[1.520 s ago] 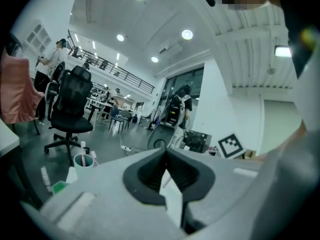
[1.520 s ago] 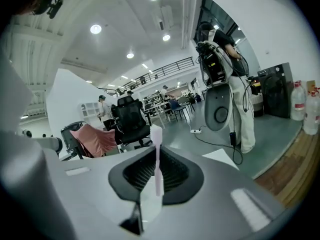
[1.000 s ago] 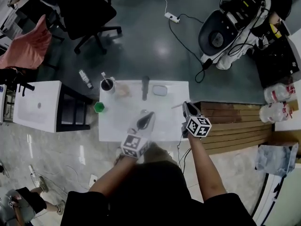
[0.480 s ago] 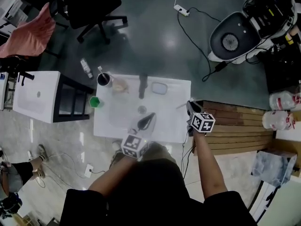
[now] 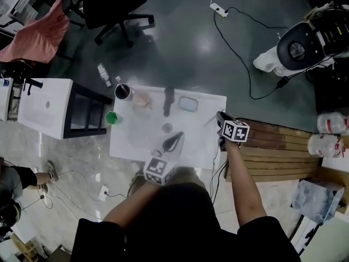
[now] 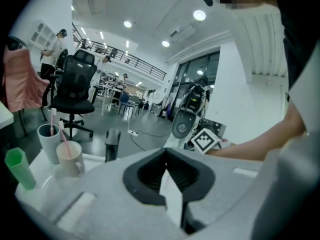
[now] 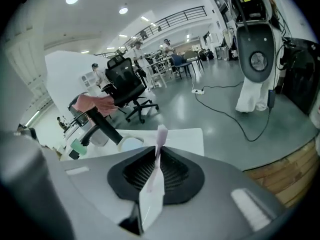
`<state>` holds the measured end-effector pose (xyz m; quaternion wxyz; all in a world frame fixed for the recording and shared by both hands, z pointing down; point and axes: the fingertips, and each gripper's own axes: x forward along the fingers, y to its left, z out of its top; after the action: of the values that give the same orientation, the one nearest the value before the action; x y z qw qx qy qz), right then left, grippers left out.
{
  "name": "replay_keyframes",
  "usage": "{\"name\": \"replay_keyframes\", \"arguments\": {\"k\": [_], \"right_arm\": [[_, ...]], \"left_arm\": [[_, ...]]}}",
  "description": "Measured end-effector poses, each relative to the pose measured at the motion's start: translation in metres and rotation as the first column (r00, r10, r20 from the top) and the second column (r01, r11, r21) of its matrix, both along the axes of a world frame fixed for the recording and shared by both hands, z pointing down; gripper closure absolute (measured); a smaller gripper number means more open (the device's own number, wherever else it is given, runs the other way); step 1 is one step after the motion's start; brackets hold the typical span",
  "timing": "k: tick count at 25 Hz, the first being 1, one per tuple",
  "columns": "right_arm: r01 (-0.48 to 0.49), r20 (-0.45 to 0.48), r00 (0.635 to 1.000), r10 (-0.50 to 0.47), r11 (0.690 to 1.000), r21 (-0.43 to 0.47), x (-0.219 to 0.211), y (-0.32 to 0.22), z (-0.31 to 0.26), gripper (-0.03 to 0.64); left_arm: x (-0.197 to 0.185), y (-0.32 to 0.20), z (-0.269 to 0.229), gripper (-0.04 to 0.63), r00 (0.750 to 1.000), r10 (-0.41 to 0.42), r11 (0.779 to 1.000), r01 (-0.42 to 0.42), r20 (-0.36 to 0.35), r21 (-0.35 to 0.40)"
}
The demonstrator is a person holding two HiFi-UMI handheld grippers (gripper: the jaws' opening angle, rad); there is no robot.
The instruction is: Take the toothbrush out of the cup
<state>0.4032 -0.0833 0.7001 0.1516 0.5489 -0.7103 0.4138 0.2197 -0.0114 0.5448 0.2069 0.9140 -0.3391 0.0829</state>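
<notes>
A white cup (image 5: 124, 92) with a toothbrush in it stands at the far left corner of the white washbasin top (image 5: 202, 144); the left gripper view shows that white cup (image 6: 49, 142) too. Beside it is a beige cup (image 5: 143, 99) holding a pink toothbrush (image 6: 63, 134). My right gripper (image 5: 221, 120) hovers at the basin's right edge, shut on a pale pink toothbrush (image 7: 160, 135) that sticks out past the jaws. Over the basin's near side, my left gripper (image 5: 173, 141) is shut with nothing in it.
A black faucet (image 5: 168, 101) stands at the back of the basin, a soap dish (image 5: 188, 103) to its right, the drain (image 5: 167, 127) in the middle. A green cup (image 5: 112, 117) sits at the left edge. Wooden slats (image 5: 272, 146) lie to the right, office chairs behind.
The head view has drifted, so the basin sits slightly lower and further right. Both grippers keep nearly the same places over it, and the right one still holds the toothbrush.
</notes>
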Motion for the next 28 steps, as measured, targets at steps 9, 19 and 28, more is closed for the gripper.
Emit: {"name": "replay_keyframes", "arguments": {"k": [9, 19, 28], "right_arm": [[0.044, 0.137, 0.99, -0.038, 0.998, -0.039, -0.001, -0.023, 0.001, 0.594], [0.272, 0.224, 0.945, -0.24, 0.954, -0.128, 0.004, -0.006, -0.013, 0.595], [0.441, 0.301, 0.885, -0.355, 0.847, -0.297, -0.001, 0.006, 0.029, 0.591]], "left_arm": [[0.0, -0.017, 0.009, 0.591, 1.0, -0.012, 1.0, 0.012, 0.006, -0.023], [0.017, -0.033, 0.008, 0.591, 1.0, 0.002, 1.0, -0.002, -0.007, -0.011], [0.051, -0.037, 0.018, 0.592, 0.999, 0.053, 0.998, -0.053, -0.004, -0.016]]}}
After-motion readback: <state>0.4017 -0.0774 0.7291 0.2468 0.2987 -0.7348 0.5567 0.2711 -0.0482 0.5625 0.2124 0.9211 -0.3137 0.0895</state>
